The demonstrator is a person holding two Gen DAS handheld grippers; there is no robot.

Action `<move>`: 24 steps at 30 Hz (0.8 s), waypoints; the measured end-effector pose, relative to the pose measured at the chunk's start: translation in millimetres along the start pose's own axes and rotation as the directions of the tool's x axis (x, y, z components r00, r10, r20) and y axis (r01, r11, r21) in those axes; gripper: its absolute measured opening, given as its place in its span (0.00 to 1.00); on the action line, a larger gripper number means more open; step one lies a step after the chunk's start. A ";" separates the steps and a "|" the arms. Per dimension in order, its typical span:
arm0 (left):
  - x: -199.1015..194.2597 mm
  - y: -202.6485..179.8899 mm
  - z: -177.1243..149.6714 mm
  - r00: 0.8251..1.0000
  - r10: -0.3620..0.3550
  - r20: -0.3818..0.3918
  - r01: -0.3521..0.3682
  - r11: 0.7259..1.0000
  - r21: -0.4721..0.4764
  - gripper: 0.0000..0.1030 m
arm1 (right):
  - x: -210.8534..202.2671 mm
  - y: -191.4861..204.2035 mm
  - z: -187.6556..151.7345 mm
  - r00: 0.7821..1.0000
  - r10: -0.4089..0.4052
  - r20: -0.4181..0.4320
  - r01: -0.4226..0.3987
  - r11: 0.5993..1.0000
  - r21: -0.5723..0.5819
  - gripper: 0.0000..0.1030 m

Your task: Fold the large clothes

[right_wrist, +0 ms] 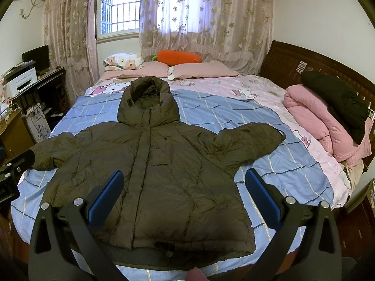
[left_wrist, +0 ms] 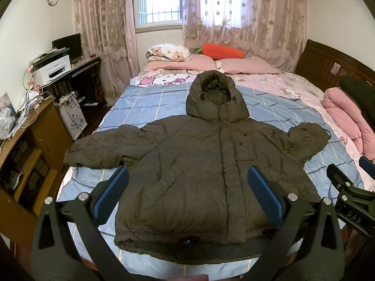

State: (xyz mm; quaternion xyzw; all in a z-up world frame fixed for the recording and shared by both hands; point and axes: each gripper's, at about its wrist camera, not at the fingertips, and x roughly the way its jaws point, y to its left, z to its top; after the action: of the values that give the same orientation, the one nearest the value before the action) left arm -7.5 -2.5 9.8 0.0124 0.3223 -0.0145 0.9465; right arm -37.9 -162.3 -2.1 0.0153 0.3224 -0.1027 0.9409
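A large olive-green hooded puffer jacket [left_wrist: 199, 164] [right_wrist: 152, 175] lies flat, front up, on the bed [left_wrist: 150, 98], sleeves spread to both sides and hood toward the pillows. My left gripper [left_wrist: 187, 180] hovers open above the jacket's lower body, blue pads wide apart with nothing between them. My right gripper [right_wrist: 185, 182] is open too, above the jacket's lower right part near the hem. In the left wrist view the right gripper [left_wrist: 351, 187] shows at the right edge. A part of the left gripper [right_wrist: 14, 166] appears at the left edge of the right wrist view.
Pink pillows [left_wrist: 246, 66], a flowered pillow [left_wrist: 167, 52] and an orange carrot plush [left_wrist: 222, 51] lie at the far end. A rolled pink quilt [right_wrist: 316, 121] with a dark garment [right_wrist: 337, 103] on it sits at the bed's right side. A desk with printer [left_wrist: 54, 68] and a wooden cabinet [left_wrist: 28, 145] stand left.
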 end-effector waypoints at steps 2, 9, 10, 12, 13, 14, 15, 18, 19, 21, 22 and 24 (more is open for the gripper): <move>-0.1 0.2 -0.5 1.000 -0.001 0.002 0.001 1.000 0.000 0.98 | 0.6 -0.9 -0.2 1.000 0.002 0.008 -0.002 1.000 0.007 0.99; 3.8 4.6 -0.9 1.000 -0.003 -0.017 0.003 1.000 -0.013 0.98 | 22.2 -17.0 4.0 0.994 0.037 -0.102 -0.036 0.999 0.015 0.99; 6.6 7.0 -0.2 1.000 -0.001 -0.031 0.000 1.000 -0.018 0.98 | 27.1 -20.8 4.3 0.990 0.048 -0.132 -0.045 0.999 0.029 0.99; 9.0 11.7 1.1 0.999 0.003 -0.033 -0.004 1.000 -0.028 0.98 | 37.1 -28.5 4.3 0.980 0.070 -0.185 -0.060 0.996 0.061 0.99; 8.0 15.1 1.9 1.000 -0.004 -0.015 0.004 0.999 -0.041 0.98 | 39.3 -33.5 7.3 0.977 0.080 -0.198 -0.067 0.995 0.073 0.99; 3.6 20.9 4.2 0.998 -0.052 0.028 0.054 0.996 -0.074 0.98 | 39.8 -39.3 12.7 0.975 0.090 -0.203 -0.073 0.993 0.088 0.99; -0.5 26.5 7.7 0.990 -0.121 0.075 0.128 0.987 -0.101 0.98 | 37.6 -41.4 19.5 0.980 0.085 -0.181 -0.070 0.994 0.086 0.99; -11.7 42.6 14.5 0.974 -0.183 0.136 0.203 0.967 -0.153 0.98 | 20.6 -62.8 58.1 0.962 0.202 -0.183 -0.169 0.969 0.179 0.99; -13.3 46.5 17.0 0.974 -0.186 0.129 0.205 0.965 -0.161 0.98 | -0.2 -73.0 79.8 0.962 0.248 -0.111 -0.222 0.953 0.205 0.99; -19.0 58.4 20.9 0.976 -0.184 0.114 0.204 0.958 -0.202 0.98 | -52.6 -85.2 115.4 0.957 0.269 0.108 -0.283 0.947 0.152 0.99; -21.3 60.9 21.5 0.978 -0.179 0.109 0.198 0.958 -0.207 0.98 | -77.0 -98.1 124.0 0.922 0.304 0.239 -0.338 0.934 0.116 0.99; -26.5 65.0 20.2 0.991 -0.112 0.068 0.124 0.970 -0.210 0.98 | -95.4 -126.4 121.7 0.831 0.399 0.387 -0.470 0.876 0.108 0.99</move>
State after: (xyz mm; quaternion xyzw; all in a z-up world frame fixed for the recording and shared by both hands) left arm -13.9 62.3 42.8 -0.1090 0.2955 -0.0363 0.9484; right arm -63.7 -280.0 157.2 0.1637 0.1242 0.0821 0.9752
